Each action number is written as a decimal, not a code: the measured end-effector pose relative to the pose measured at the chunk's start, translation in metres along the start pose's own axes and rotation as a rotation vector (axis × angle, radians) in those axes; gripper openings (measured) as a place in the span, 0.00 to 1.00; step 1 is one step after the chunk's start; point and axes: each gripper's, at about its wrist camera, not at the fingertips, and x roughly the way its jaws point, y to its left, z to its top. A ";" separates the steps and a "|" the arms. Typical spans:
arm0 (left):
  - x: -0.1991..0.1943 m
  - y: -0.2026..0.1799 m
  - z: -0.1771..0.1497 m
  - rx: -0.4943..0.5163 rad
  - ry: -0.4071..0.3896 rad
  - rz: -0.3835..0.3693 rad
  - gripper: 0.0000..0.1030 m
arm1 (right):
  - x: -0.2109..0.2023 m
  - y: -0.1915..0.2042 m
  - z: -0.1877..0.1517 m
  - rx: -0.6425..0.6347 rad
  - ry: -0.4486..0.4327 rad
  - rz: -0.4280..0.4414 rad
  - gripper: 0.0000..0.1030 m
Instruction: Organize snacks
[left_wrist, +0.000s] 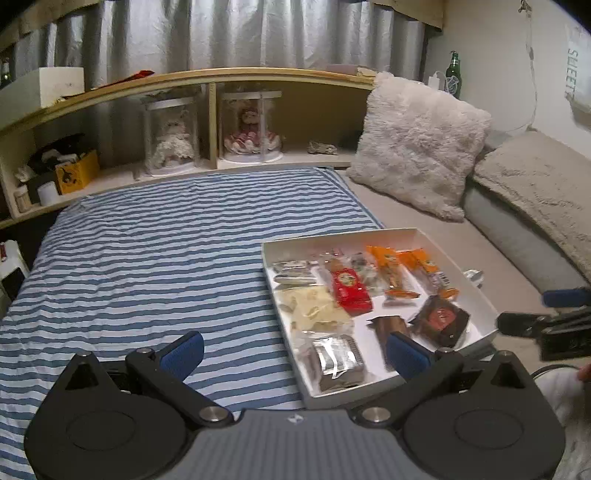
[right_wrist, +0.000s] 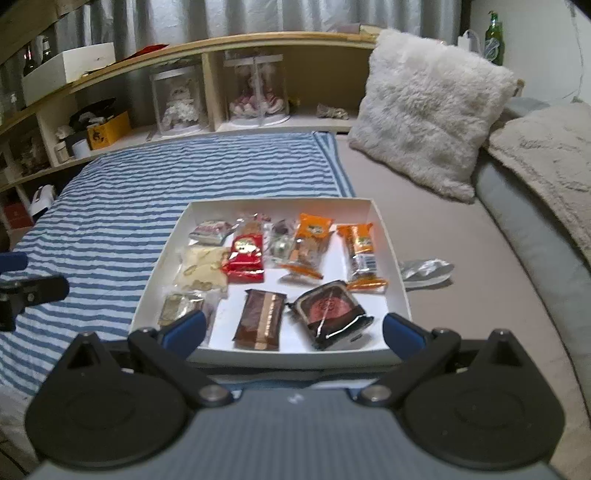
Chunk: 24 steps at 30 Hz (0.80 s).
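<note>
White cardboard tray (right_wrist: 391, 236) sits on the bed directly ahead of the right gripper (right_wrist: 293, 330), its near wall between the spread blue fingertips (right_wrist: 188, 326); that gripper is wide open and holds nothing. Tray contents, nearest to farthest from this gripper: a brown bar wrapper (right_wrist: 260, 319) and a dark round-printed packet (right_wrist: 330, 310) up front, a silver foil packet (right_wrist: 179, 306) by the left fingertip, then a pale clear bag (right_wrist: 201, 271), a red packet (right_wrist: 245, 256), two orange packets (right_wrist: 308, 243) and (right_wrist: 360, 253), small grey-wrapped pieces (right_wrist: 210, 230) at the far side.

Left gripper (left_wrist: 295, 350) is also wide open, empty, hovering over the striped blanket (left_wrist: 155, 258); the tray (left_wrist: 476, 291) lies ahead and to its right, with its right fingertip over the near corner.

Right wrist view alone shows a crumpled silver wrapper (right_wrist: 424, 271) outside the tray, on the grey sheet just right of it; in the left wrist view only a scrap of it shows past the far wall. Left wrist view shows the other gripper (left_wrist: 543, 325) at its right edge, beyond the tray. Both views take in a fluffy pillow (right_wrist: 428, 110) and a wooden shelf (right_wrist: 221, 44) far ahead.
</note>
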 end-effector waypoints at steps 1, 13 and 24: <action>0.001 0.001 -0.002 0.003 -0.003 0.010 1.00 | 0.000 -0.001 0.000 0.001 -0.005 -0.002 0.99; 0.010 0.003 -0.015 0.018 -0.015 0.053 1.00 | 0.000 0.003 -0.008 -0.028 -0.043 -0.019 0.99; 0.013 0.007 -0.019 -0.013 -0.014 0.052 1.00 | 0.001 0.003 -0.009 -0.013 -0.063 -0.036 0.99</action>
